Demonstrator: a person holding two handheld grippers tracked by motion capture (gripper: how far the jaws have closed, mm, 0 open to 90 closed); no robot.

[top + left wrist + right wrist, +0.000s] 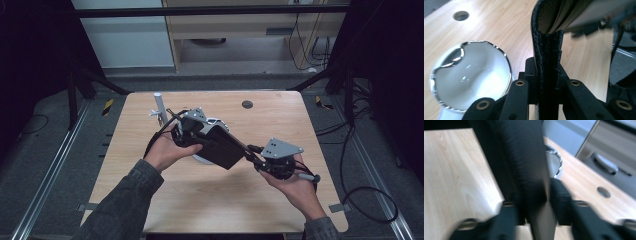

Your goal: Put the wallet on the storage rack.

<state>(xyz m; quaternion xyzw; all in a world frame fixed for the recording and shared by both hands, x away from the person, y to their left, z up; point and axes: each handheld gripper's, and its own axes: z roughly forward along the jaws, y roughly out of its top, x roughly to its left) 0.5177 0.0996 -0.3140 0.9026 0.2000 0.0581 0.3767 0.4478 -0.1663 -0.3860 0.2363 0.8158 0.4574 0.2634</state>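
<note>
black wallet [226, 146] clamped in left hand-held gripper [547, 82], above table [280, 120]

Wallet [547, 50]: I am seeing black grained leather, matt and pebbled, with stitched seams and a tan, smoother lining showing inside the fold.
Bowl [471, 75]: I am looking at a glossy white inside, smooth like glazed ceramic or plastic, with a shiny chrome-like rim catching the light.
Table [280, 120]: I am viewing pale wood-grain laminate, smooth with a soft sheen.
Left gripper [547, 82]: I am noting matt black plastic-looking jaws with brass-coloured rivets.
Right gripper [257, 159]: I am seeing a dull grey metal plate on top of it.
Sleeve [125, 200]: I am reading this as dark grey woven cloth, matt.
</note>
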